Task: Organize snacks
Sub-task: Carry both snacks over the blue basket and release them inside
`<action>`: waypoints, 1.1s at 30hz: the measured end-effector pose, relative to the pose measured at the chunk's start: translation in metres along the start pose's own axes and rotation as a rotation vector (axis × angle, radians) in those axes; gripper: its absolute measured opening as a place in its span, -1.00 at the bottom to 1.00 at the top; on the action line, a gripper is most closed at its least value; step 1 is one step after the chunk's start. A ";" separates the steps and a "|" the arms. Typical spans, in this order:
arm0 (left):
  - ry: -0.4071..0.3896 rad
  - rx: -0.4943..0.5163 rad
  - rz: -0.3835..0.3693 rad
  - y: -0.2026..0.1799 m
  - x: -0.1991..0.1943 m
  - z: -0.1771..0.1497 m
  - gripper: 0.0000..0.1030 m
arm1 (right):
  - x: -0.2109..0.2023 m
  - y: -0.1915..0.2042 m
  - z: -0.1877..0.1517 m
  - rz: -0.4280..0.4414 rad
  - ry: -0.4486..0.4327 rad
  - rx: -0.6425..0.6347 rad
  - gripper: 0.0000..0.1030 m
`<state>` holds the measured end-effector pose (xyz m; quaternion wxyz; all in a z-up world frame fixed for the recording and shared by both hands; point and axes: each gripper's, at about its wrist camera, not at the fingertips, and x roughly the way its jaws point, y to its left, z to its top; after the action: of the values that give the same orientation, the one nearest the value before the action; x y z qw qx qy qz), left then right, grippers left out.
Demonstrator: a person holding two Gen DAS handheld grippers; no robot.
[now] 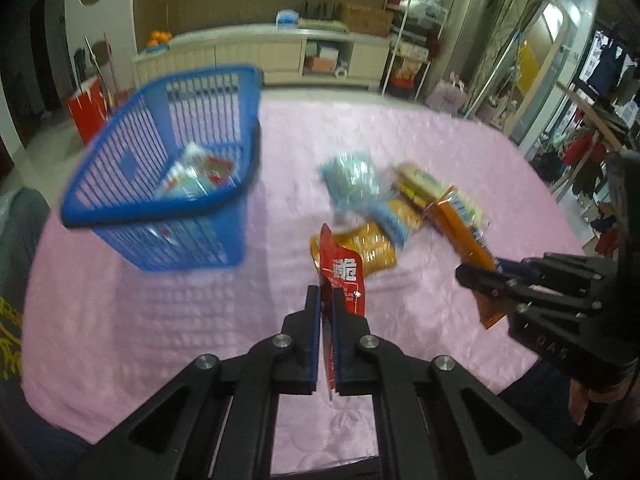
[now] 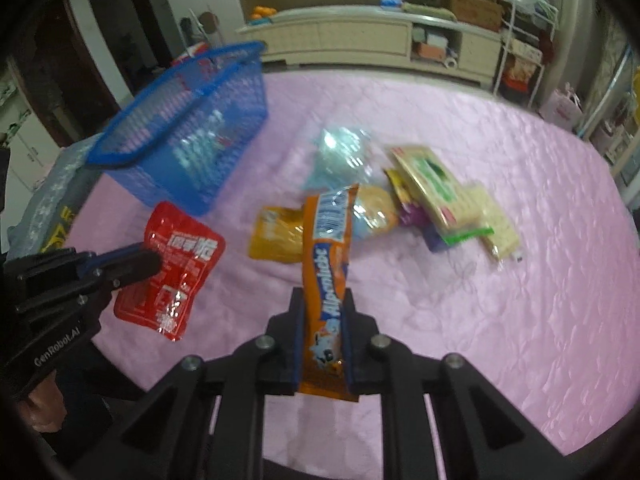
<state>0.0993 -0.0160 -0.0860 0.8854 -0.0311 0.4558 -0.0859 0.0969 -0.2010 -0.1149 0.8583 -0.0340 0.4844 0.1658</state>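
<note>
Surface: pink quilted cloth [image 1: 160, 320] covers the desk, with a lived-in room beyond it.
Left tongs [image 1: 328, 300]: closed tight on the edge of a red pouch [image 1: 342, 276], which stands on edge between the blue pads and is clear of the cloth; in the right wrist view the same pouch [image 2: 176, 268] hangs flat-on from those tongs [image 2: 154, 264] at the left side.
Right tongs [image 2: 322, 304]: clamped on a long orange snack bar [image 2: 326, 256] with white lettering, which runs up out of the pads; in the left wrist view these tongs [image 1: 464, 276] come in from the right, holding the same bar [image 1: 464, 232].
Snack pile: just beyond both tongs, in the middle of the cloth, lie a yellow packet [image 2: 276, 236], a round biscuit pack [image 2: 376, 210] with a blue wrapper, a pale blue bag [image 2: 340, 152], a cream and green packet [image 2: 432, 184] and a pale cracker pack [image 2: 496, 220], overlapping one another.
Basket: a blue slatted basket [image 1: 136, 136] stands left of the pile, apart from it, with at least one clear-wrapped packet [image 1: 196, 176] inside.
Background: a long cream cabinet [image 2: 360, 36] runs along the far wall, with oranges [image 2: 264, 12] on its left end and a wire rack [image 2: 524, 32] of boxes at its right.
Focus: both views are blurred, so small print cannot be read.
</note>
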 end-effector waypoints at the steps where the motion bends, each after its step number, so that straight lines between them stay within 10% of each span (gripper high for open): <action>1: -0.021 0.004 0.007 0.001 -0.009 0.005 -0.92 | -0.005 0.006 0.004 0.011 -0.010 -0.006 -0.63; 17: -0.133 -0.011 0.055 0.073 -0.074 0.062 -0.93 | -0.031 0.078 0.078 0.109 -0.124 -0.102 -0.63; 33: -0.097 -0.019 0.056 0.120 -0.029 0.097 -0.92 | 0.026 0.117 0.128 0.161 -0.056 -0.138 -0.63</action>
<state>0.1761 0.1047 -0.0219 0.9082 -0.0308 0.4137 -0.0550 0.1770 -0.0561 -0.0577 0.8510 -0.0492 0.4489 0.2682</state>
